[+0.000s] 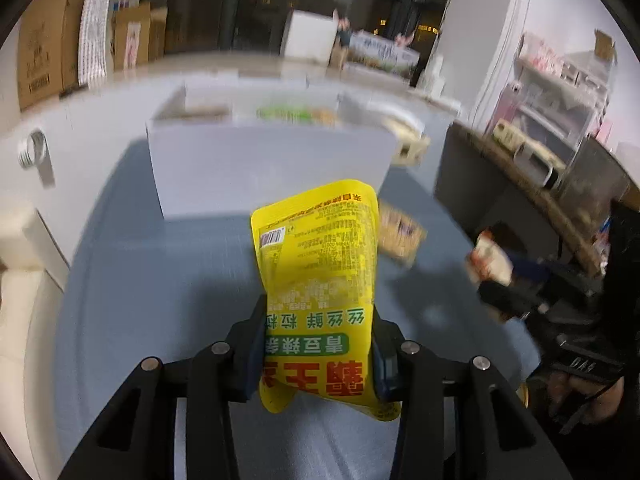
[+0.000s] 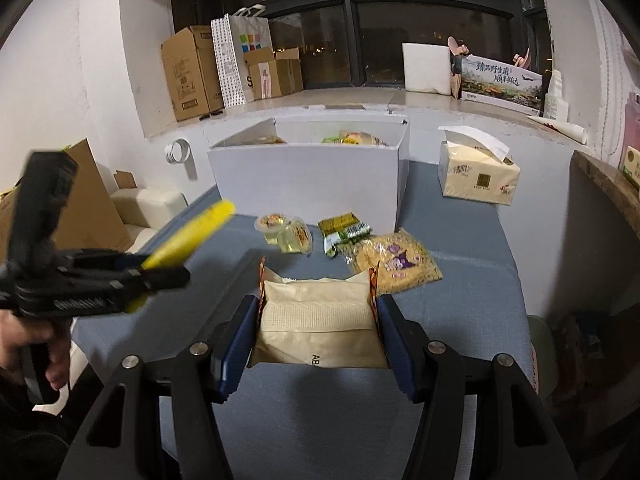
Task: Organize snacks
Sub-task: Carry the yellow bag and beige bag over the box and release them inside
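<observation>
two jelly cups (image 2: 285,233), one white box (image 2: 308,178)

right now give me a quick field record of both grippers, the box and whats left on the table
left gripper: shut on yellow snack packet
right gripper: shut on beige snack packet
white box: open top, some snacks already inside
left on blue table: two jelly cups, green packet, yellow noodle bag
tissue pack: right of box
</observation>
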`<state>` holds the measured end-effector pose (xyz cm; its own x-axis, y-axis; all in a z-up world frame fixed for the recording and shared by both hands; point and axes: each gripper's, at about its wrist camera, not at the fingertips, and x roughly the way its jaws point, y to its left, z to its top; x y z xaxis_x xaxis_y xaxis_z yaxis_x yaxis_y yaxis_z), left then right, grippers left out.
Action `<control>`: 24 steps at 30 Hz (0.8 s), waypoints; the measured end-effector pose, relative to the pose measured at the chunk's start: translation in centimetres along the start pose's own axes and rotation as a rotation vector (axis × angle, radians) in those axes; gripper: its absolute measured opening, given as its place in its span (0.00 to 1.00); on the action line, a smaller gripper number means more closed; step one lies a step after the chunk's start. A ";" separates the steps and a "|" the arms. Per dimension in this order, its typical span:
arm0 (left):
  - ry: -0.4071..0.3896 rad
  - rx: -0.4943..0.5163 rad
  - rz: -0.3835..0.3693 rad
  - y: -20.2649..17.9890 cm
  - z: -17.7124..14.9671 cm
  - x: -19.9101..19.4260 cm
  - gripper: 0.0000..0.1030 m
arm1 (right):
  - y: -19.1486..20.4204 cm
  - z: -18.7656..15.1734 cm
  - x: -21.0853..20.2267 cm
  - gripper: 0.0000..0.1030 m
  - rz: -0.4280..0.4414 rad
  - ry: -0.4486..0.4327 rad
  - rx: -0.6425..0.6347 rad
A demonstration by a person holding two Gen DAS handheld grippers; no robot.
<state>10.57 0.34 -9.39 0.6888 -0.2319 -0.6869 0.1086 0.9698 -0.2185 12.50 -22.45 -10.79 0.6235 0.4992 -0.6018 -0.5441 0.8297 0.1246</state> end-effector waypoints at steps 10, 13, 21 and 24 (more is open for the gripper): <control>-0.145 0.047 0.033 1.8 11.7 -1.6 0.45 | -1.0 9.2 0.4 0.63 0.065 -0.098 0.016; -0.173 0.048 0.054 3.0 14.9 -1.1 0.45 | -1.3 12.2 1.5 0.63 0.065 -0.108 0.025; -0.131 0.035 0.096 6.5 21.3 4.0 0.45 | -3.6 19.3 8.0 0.63 0.049 -0.047 0.085; -0.086 0.014 0.115 7.8 22.7 6.8 0.45 | -4.9 21.1 10.6 0.63 0.029 -0.010 0.110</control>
<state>32.35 8.06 -0.03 0.7563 -0.1122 -0.6445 0.0347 0.9907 -0.1317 33.60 -15.94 -1.09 0.6147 0.5251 -0.5886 -0.4973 0.8372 0.2275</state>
